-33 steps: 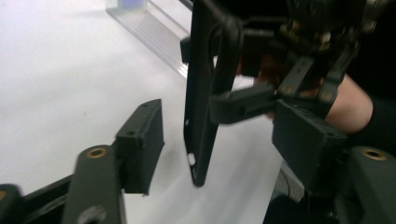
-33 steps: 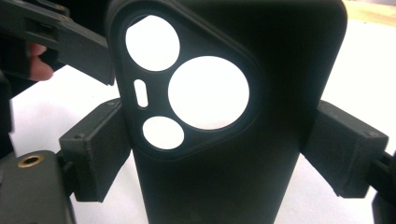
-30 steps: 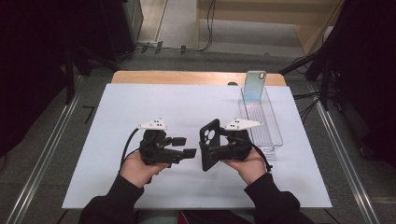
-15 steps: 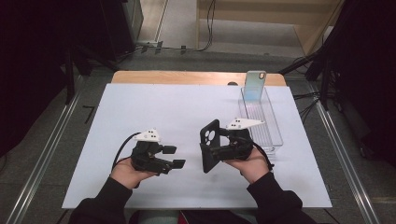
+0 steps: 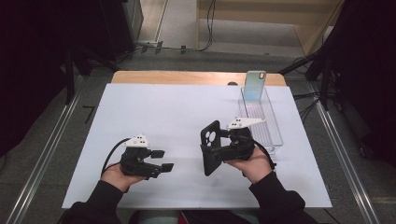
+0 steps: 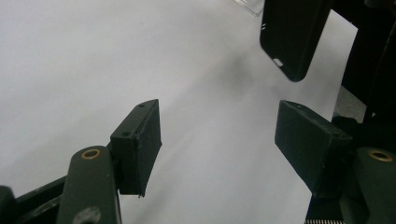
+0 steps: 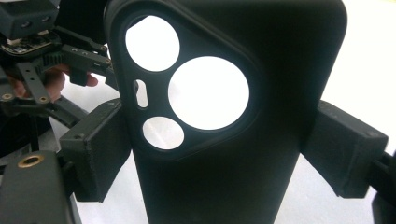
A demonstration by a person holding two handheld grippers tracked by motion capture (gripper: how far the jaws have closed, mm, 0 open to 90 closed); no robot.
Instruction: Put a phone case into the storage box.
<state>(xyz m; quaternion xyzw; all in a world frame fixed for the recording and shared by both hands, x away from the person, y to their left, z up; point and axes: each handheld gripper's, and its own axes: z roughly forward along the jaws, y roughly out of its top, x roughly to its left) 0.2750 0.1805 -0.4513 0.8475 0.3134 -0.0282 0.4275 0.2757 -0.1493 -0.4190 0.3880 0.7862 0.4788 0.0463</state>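
A black phone case (image 5: 211,147) with round camera cut-outs is held upright above the white table sheet (image 5: 177,121), and my right gripper (image 5: 219,150) is shut on its two long edges. In the right gripper view the phone case (image 7: 224,116) stands between both pads (image 7: 95,156). My left gripper (image 5: 161,159) is held low at the near left, open, with nothing between its jaws. The left gripper view has its pads (image 6: 140,140) wide apart over bare sheet, with the case's lower end (image 6: 292,35) farther off.
A clear plastic tray (image 5: 261,119) lies at the right of the sheet. A phone (image 5: 255,84) stands upright at the tray's far end. A wooden table edge (image 5: 187,77) runs along the back. Dark equipment and cables surround the table.
My left gripper has drawn back toward the near left edge, away from the case. My right gripper still holds the case, shifted slightly nearer.
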